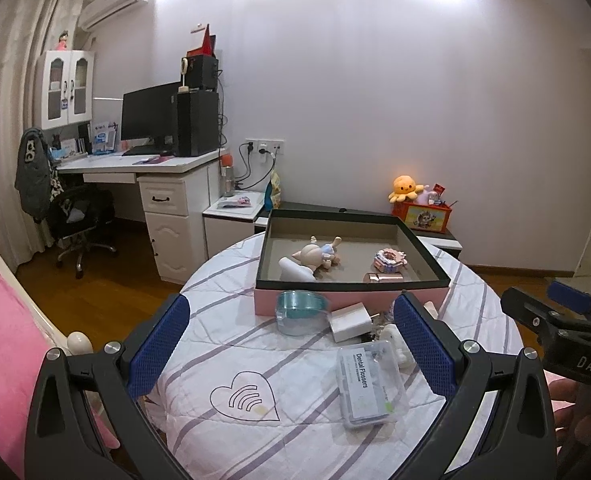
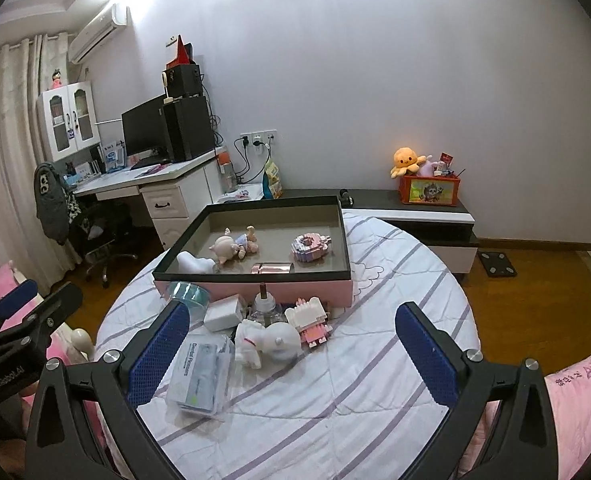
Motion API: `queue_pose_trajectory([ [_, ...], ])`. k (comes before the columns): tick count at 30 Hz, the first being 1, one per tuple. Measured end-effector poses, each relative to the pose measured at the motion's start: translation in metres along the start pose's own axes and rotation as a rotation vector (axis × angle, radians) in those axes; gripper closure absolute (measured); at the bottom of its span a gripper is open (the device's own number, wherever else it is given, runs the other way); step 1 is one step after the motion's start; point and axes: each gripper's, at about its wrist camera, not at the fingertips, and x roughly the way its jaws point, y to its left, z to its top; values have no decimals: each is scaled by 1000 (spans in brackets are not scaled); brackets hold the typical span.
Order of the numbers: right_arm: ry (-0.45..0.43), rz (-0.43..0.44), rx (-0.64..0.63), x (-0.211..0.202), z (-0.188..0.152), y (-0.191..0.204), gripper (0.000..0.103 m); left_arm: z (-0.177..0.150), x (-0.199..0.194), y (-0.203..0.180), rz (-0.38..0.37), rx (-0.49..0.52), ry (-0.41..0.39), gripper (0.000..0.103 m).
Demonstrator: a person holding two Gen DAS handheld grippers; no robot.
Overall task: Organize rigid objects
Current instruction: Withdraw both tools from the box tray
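Note:
A pink box (image 2: 255, 290) with a black rim stands on the striped round table (image 2: 335, 400). Inside lie a doll (image 2: 233, 246), a white piece (image 2: 195, 262), a pink block model (image 2: 311, 246) and a rose-gold case (image 2: 271, 269). In front of the box lie a teal tape roll (image 1: 301, 312), a white charger (image 1: 349, 320), a Dental Flossers box (image 1: 369, 386), a small bottle (image 2: 263, 304), a white unicorn toy (image 2: 265, 342) and a pink block figure (image 2: 309, 320). My left gripper (image 1: 295, 354) is open above the flossers. My right gripper (image 2: 293, 356) is open near the unicorn, holding nothing.
A white desk (image 1: 155, 168) with a monitor and an office chair (image 1: 79, 216) stand at the left. A low black-and-white cabinet (image 2: 427, 216) behind the table carries a toy crate with an orange plush (image 2: 409, 160). Pink bedding (image 1: 3, 340) borders the table's near sides.

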Motion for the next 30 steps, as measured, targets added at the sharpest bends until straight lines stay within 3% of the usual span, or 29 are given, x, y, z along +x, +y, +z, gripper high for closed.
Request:
queue_pose_trajectory([
  [30, 3, 7, -18, -2, 2, 6, 0, -7, 3, 0, -4, -13, 22, 0],
])
